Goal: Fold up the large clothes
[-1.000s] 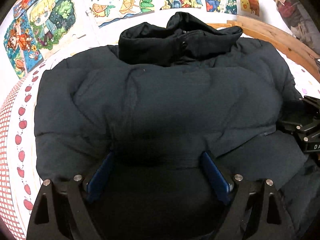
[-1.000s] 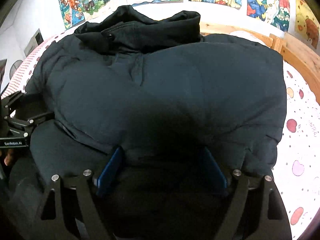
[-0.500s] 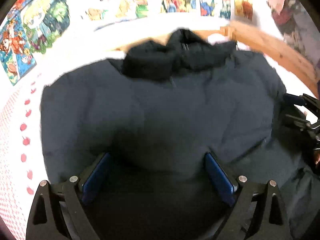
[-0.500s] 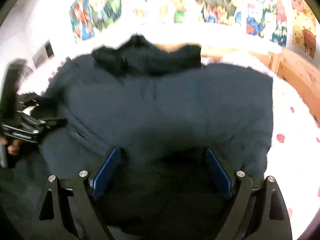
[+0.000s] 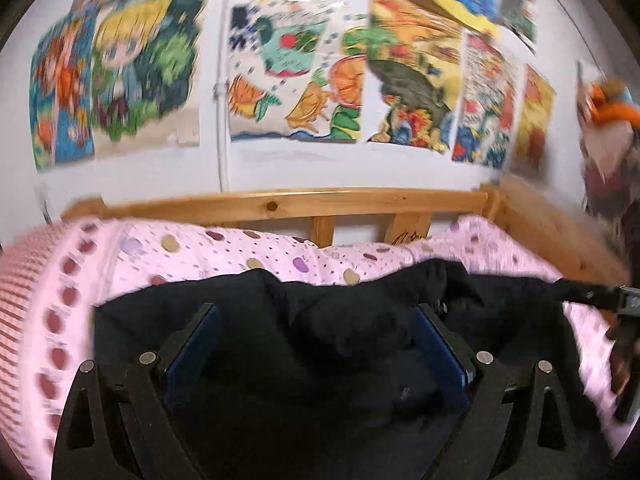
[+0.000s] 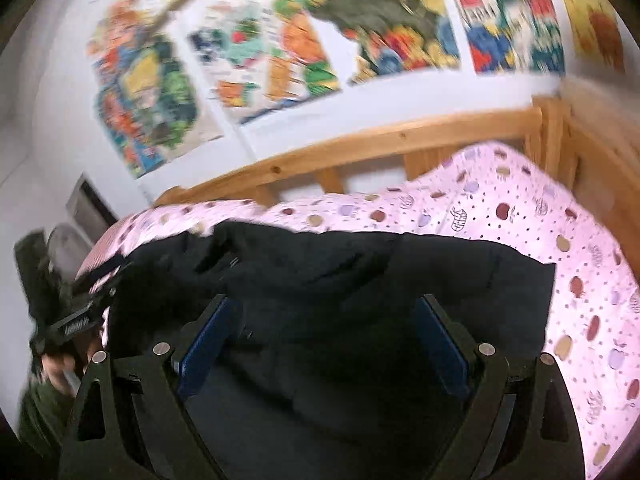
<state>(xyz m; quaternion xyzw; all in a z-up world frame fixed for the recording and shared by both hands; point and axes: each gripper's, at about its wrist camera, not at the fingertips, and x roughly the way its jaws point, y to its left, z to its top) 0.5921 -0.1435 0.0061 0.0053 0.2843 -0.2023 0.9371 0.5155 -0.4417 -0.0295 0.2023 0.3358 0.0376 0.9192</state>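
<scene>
The black puffer jacket (image 5: 360, 320) lies spread on a pink apple-print bedsheet (image 6: 520, 216), collar end toward the wooden bed rail (image 5: 280, 202). The left gripper (image 5: 316, 344) has its blue pads wide apart above the fabric, clamping nothing. Same deal with the right gripper (image 6: 324, 340): its jaws are opening, with jacket beneath them but nothing pinched. Colourful cartoon posters (image 5: 296, 80) cover the white wall behind the bed, pretty blurry.
</scene>
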